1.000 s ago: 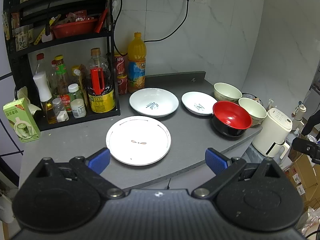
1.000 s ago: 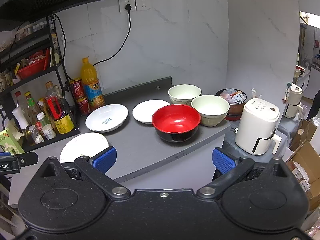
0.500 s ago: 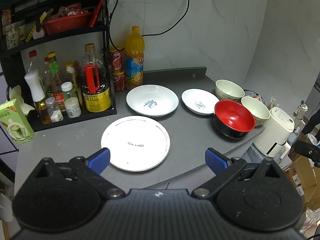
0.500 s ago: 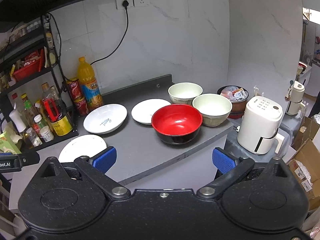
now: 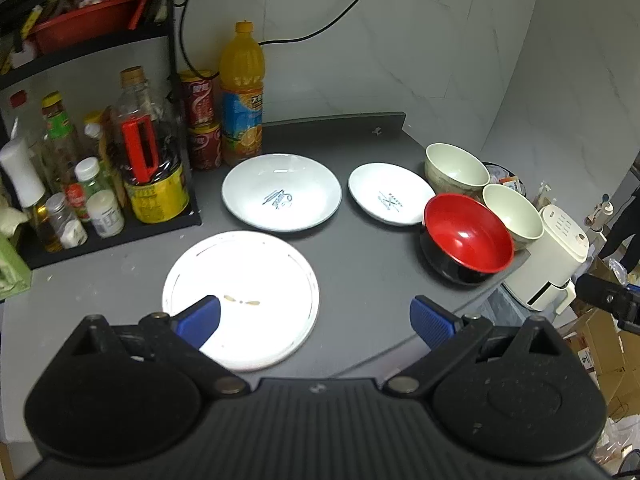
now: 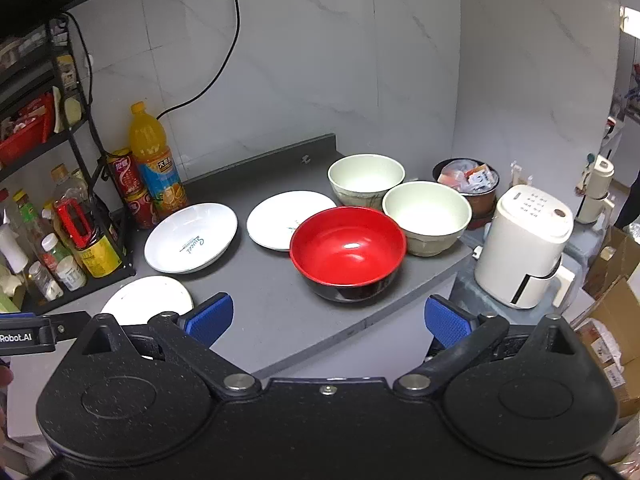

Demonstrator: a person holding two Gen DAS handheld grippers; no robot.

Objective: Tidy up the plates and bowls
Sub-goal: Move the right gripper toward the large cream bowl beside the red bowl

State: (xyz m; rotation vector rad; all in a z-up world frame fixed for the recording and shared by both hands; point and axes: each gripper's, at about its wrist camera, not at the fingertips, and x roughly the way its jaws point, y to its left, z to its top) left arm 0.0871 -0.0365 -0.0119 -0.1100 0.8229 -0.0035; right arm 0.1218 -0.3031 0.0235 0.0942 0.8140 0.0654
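The near edge of the flat white plate [image 5: 248, 280] is hidden behind the left gripper [image 5: 314, 318], and in the right wrist view only a slice of that plate is seen behind the left blue pad. The small white plate [image 6: 280, 216] is partly covered on its right by the red bowl [image 6: 348, 248]. Labels on the bottles in the black rack [image 5: 100, 232] are blurred and cannot be read. The left gripper is held low over the near edge of the grey counter [image 5: 368, 248], jaws spread wide with nothing between them, its left pad over the flat plate's rim. The right gripper [image 6: 328, 318] is held further to the right, aimed at the red bowl, its jaws likewise wide apart and empty. The deep white plate [image 5: 282, 192] with blue script lies beyond the flat plate, the small plate to its right. The red bowl is glossy, black outside, and two matte cream bowls [image 6: 366, 178] [image 6: 426, 216] stand just behind it. A white appliance [image 6: 524, 248] stands off the counter's right end.
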